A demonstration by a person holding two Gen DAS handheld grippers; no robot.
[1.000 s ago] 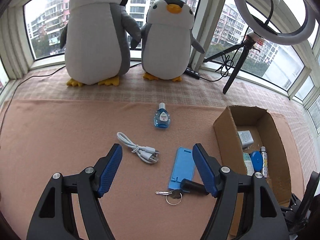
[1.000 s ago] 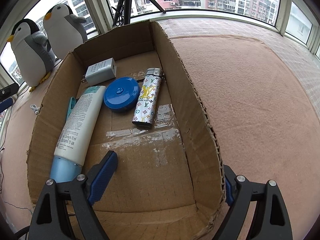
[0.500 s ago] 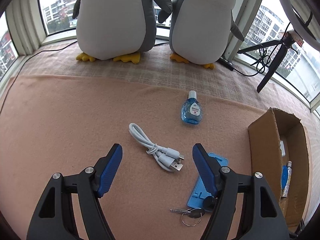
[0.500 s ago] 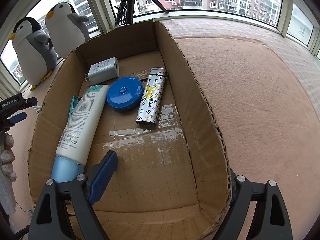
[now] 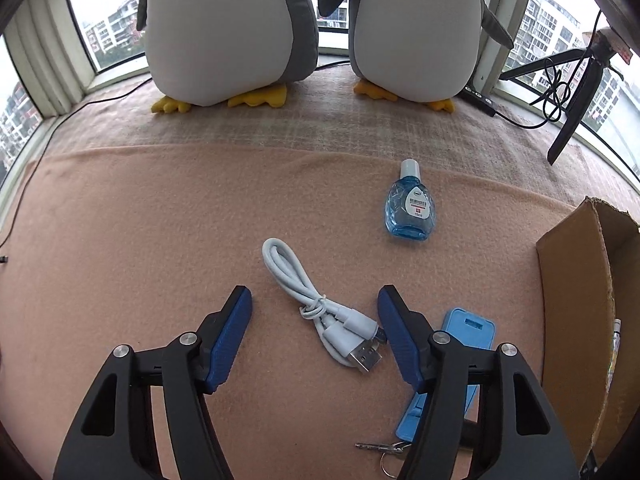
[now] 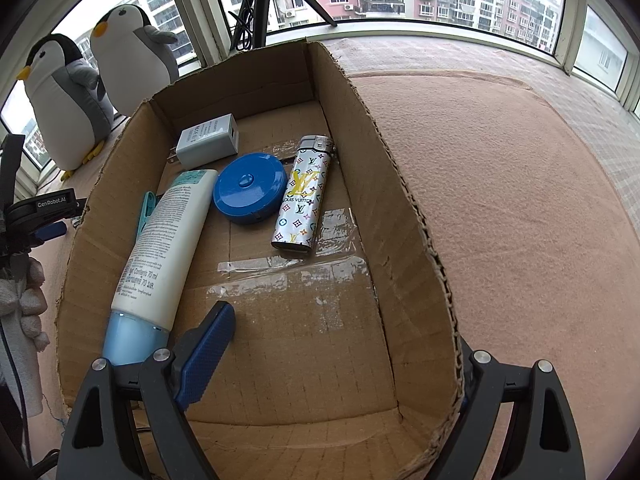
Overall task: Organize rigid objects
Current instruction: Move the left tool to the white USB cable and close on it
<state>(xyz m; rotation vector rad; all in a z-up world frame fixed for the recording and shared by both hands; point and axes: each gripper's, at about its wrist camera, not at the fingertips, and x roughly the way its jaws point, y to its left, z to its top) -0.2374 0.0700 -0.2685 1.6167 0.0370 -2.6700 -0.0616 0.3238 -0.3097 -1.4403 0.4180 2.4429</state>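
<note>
Left wrist: left tool (image 5: 315, 312) tilted steeply down, closing, pads straddling the cable (image 5: 320, 312).

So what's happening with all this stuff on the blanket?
A person is tidying small things into a cardboard box. The left hand-held gripper is over a white USB cable, jaws closing around it but not yet pinching. The right hand-held gripper straddles the box wall, open. A lotion tube, charger, blue round case and lighter are already inside.

Two plush penguins (image 5: 304, 20) stand by the window — tripod (image 5: 576, 92) beside them.
</note>
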